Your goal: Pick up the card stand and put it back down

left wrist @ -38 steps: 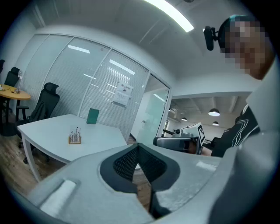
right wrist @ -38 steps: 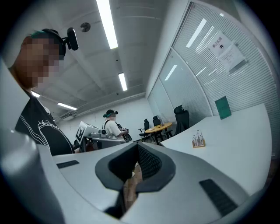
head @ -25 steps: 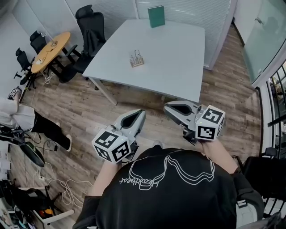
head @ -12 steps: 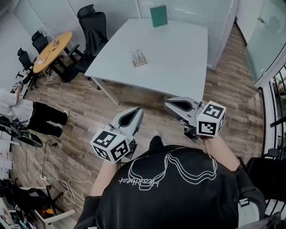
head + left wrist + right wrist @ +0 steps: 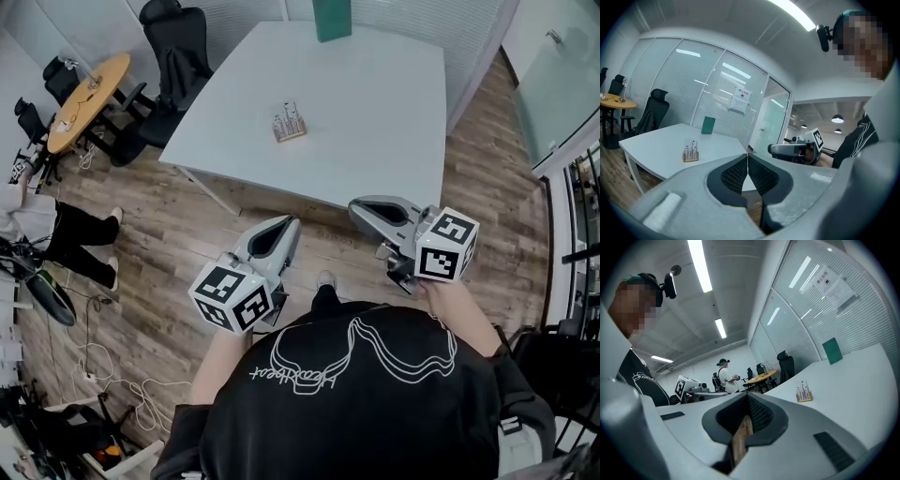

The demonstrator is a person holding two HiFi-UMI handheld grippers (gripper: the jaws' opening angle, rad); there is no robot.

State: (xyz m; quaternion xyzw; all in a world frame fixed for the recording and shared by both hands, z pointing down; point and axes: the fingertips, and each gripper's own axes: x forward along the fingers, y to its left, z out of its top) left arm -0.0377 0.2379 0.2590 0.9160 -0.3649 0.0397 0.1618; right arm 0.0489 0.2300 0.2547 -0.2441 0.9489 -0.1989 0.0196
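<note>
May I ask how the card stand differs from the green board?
The card stand is a low wooden base with thin uprights; the green board is one solid slab. The card stand sits near the white table's middle, the green board at its far edge. Both stand upright on it.

Bright, even light comes from ceiling strip lamps (image 5: 700, 266) above the white table (image 5: 375, 112); soft shadow lies beneath it. Gripper views bulge fisheye, corners black.
</note>
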